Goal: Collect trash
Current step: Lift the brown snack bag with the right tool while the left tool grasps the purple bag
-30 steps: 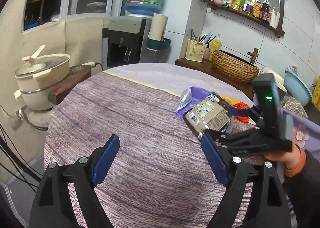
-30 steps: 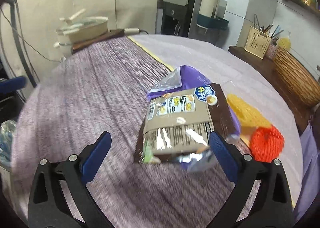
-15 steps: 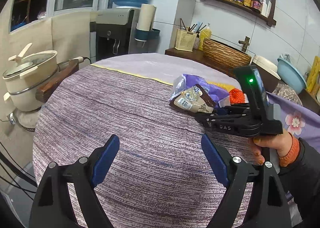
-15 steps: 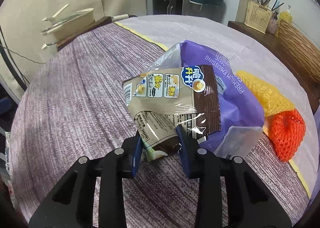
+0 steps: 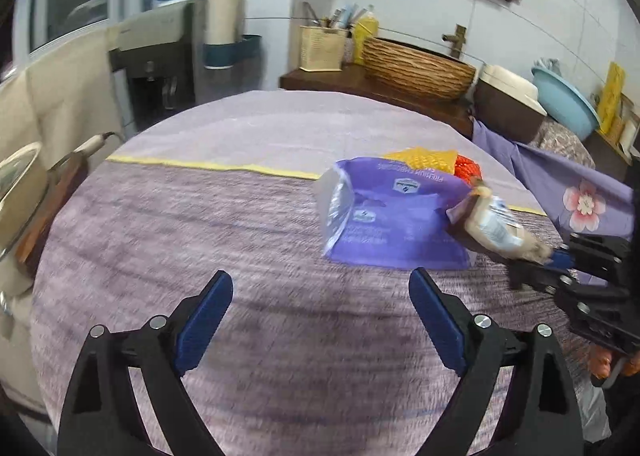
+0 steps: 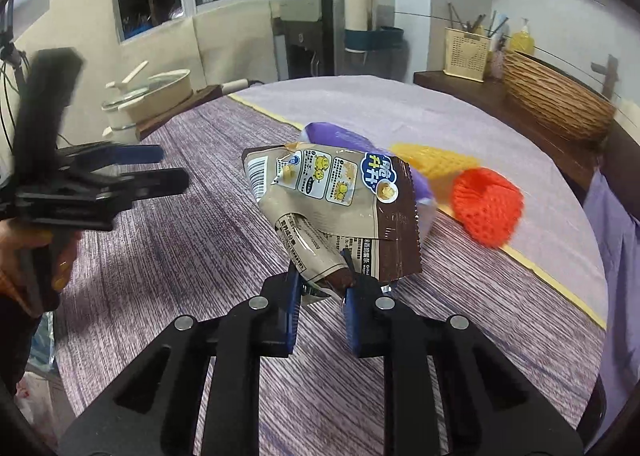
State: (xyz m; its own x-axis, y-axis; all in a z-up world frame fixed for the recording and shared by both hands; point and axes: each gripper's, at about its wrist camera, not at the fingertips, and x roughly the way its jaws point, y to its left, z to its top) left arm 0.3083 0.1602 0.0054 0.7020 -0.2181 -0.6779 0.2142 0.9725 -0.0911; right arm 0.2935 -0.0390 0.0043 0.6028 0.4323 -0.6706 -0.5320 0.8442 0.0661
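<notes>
My right gripper [image 6: 320, 288] is shut on a brown and tan snack wrapper [image 6: 336, 199] and holds it lifted above the round table; it shows at the right of the left wrist view [image 5: 496, 232]. A purple plastic bag [image 5: 384, 215] lies flat on the cloth, partly hidden behind the wrapper in the right wrist view [image 6: 332, 133]. Behind it lie a yellow foam net [image 6: 432, 159] and an orange foam net [image 6: 486, 207]. My left gripper [image 5: 320, 316] is open and empty above the cloth, left of the purple bag; it also shows in the right wrist view [image 6: 160, 167].
The round table has a purple striped cloth [image 5: 200, 256]. A cream pot [image 6: 152, 91] sits off its far left edge. A water dispenser [image 6: 312, 35], a wicker basket [image 6: 556, 103] and a utensil holder [image 6: 466, 55] stand behind. A plastic bag [image 6: 36, 352] hangs low at left.
My right gripper has lifted the brown wrapper off the purple bag and pulled it back. My left gripper has swung right toward the purple bag, still open.
</notes>
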